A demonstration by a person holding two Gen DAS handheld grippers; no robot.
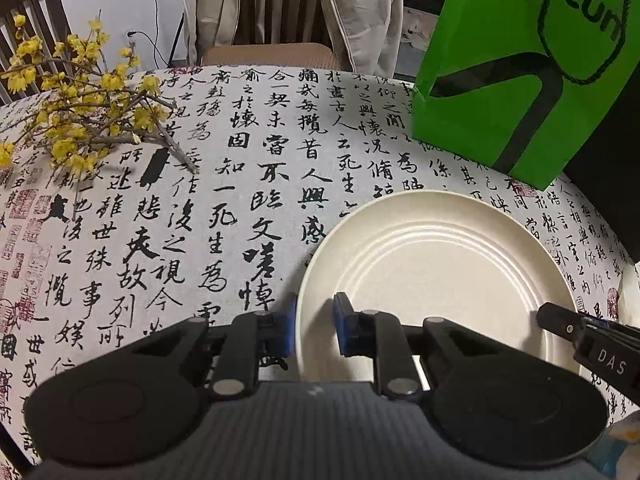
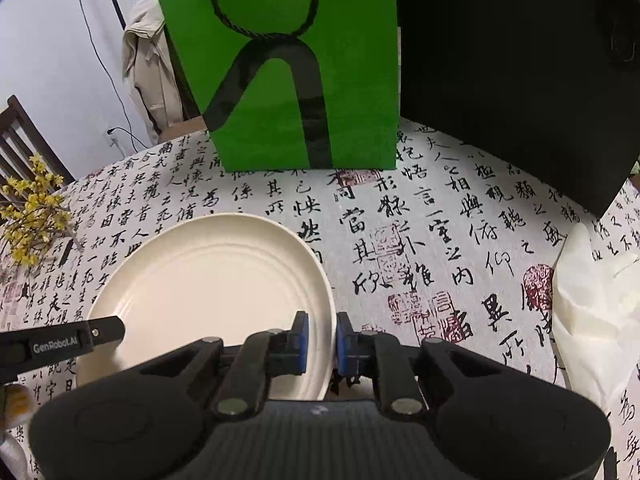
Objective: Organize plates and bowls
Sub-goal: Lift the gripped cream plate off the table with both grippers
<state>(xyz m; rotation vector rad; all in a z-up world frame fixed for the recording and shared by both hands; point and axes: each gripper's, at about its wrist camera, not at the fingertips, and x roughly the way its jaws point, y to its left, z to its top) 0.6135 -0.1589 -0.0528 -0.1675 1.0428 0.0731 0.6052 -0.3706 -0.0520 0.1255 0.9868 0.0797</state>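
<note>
- We see one cream plate (image 1: 436, 276) with ringed grooves lying on the bench (image 1: 224, 216), which wears a cloth printed all over with black calligraphy.
- In the left wrist view the plate sits toward four o'clock; in the right wrist view it sits toward eight o'clock.
- Our left tool (image 1: 315, 330) is clenched on the plate's left rim, one blue pad outside the edge and one inside.
- Our right tool (image 2: 322, 342) is likewise clenched on the plate's right rim, with the edge pinched between its blue pads.
- Each tool's black finger shows in the other's view, reaching over the opposite side of the plate.
- A green paper bag (image 2: 288, 80) with a cord handle stands upright at twelve o'clock beyond the plate, apart from it.
- A spray of yellow blossoms (image 1: 80, 116) lies at ten o'clock in the left view, well apart from the plate.
- A white bag (image 2: 596, 304) rests at three o'clock in the right view.
</note>
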